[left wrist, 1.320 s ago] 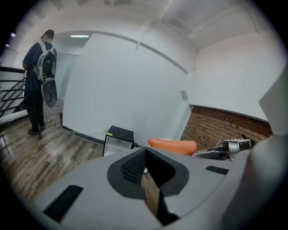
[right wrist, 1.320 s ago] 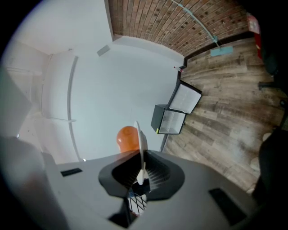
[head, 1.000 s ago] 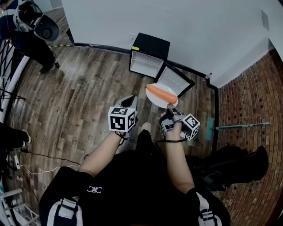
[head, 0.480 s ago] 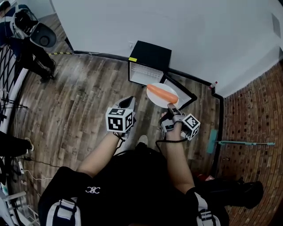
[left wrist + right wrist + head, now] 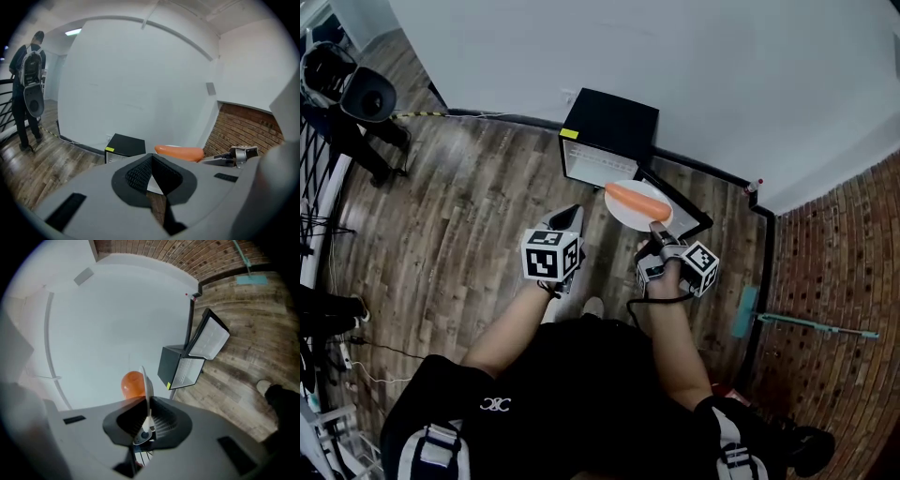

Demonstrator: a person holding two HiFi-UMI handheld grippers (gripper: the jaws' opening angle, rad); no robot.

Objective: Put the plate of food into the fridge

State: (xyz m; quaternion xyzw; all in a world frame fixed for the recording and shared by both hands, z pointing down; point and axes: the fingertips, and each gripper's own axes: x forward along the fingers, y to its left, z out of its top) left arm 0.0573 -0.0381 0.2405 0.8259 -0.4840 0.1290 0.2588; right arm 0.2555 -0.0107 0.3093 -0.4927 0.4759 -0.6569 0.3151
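Note:
A white plate [image 5: 627, 208] carrying an orange carrot [image 5: 637, 199] is held out in front of me at its near rim by my right gripper [image 5: 657, 228], shut on it. In the right gripper view the plate [image 5: 147, 389] stands edge-on between the jaws, the carrot [image 5: 133, 383] on its left side. The black mini fridge [image 5: 610, 131] sits on the floor against the white wall, just beyond the plate, its door [image 5: 692, 214] swung open to the right. My left gripper [image 5: 572, 217] hovers left of the plate, shut and empty; its view shows the carrot [image 5: 180, 152] and the fridge [image 5: 123, 145].
Wood floor runs left, brick floor [image 5: 834, 262] right. A teal-headed mop [image 5: 797, 322] lies at the right. A person with a backpack [image 5: 345, 86] stands far left by a black railing [image 5: 319, 178]. A cable [image 5: 384, 361] trails across the floor at lower left.
The fridge has come closer beneath the plate as I moved toward it. The right gripper keeps its hold on the plate; the left gripper stays alongside.

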